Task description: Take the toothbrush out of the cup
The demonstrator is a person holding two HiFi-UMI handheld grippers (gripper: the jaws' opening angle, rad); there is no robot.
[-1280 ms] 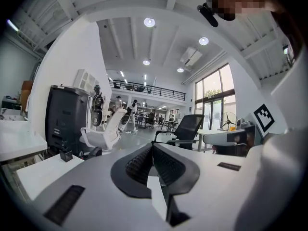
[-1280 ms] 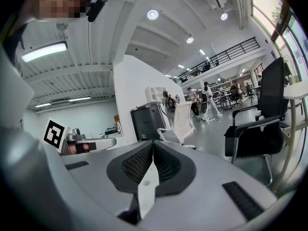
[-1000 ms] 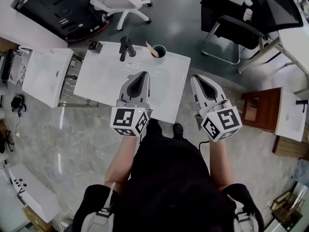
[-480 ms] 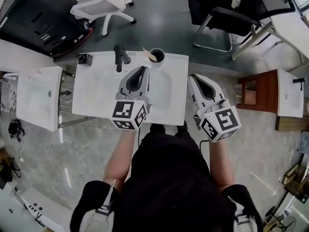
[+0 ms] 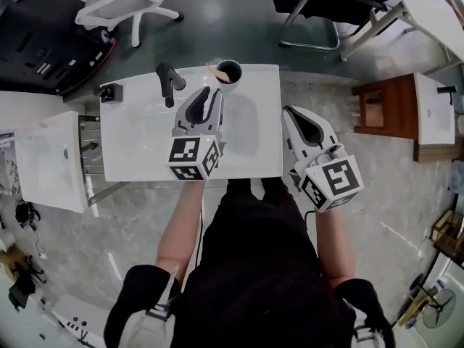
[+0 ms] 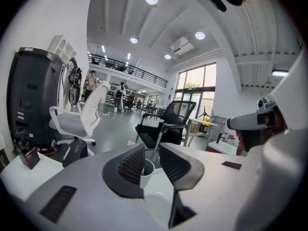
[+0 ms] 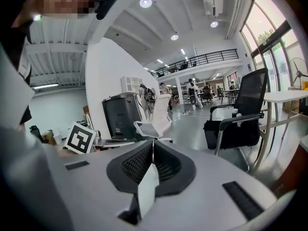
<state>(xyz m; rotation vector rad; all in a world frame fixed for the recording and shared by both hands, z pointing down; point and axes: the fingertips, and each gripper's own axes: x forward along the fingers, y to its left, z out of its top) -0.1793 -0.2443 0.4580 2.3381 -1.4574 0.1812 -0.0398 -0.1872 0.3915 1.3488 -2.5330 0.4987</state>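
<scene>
The left gripper (image 5: 209, 93) has pushed forward over the white table (image 5: 138, 143) and dipped. Its tips now sit near the cup (image 5: 229, 71) holding the toothbrush (image 5: 215, 72); before, they were well short of it. Its jaws, closed a moment ago, have just been opening, and the cup shows in the gap, untouched.

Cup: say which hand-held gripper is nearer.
Left. The left hand-held gripper is just short of the cup, its jaws having just been opening, nothing between them; the right hand-held gripper hangs off the table's right edge.
</scene>
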